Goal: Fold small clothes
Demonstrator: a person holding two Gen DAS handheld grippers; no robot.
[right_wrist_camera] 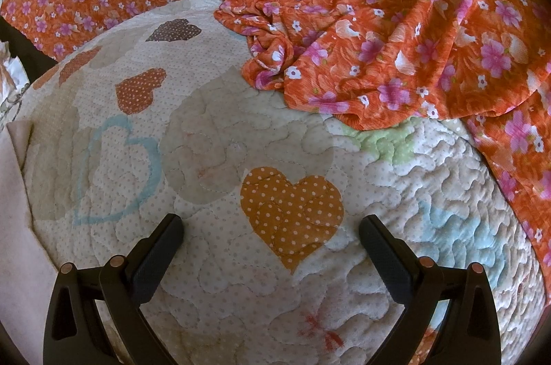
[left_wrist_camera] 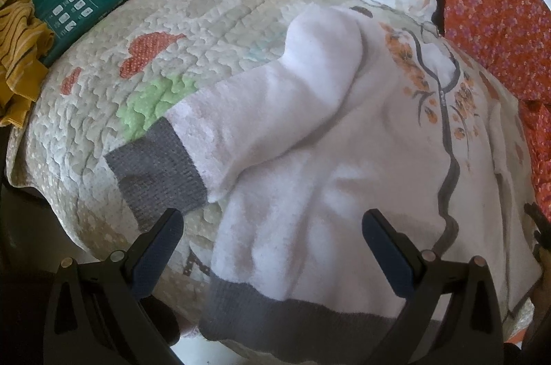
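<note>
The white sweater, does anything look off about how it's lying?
The white sweater lies flat on the quilt, but its grey-cuffed sleeve sticks out sideways, unfolded. Both grippers are open, touching nothing.

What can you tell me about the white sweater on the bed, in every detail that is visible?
The white sweater looks like soft, fuzzy knit. It has a grey ribbed cuff and a grey hem, and an orange blossom branch print on the front. It lies spread on the quilt, one sleeve stretched out sideways. The open left gripper hovers over it, holding nothing.
</note>
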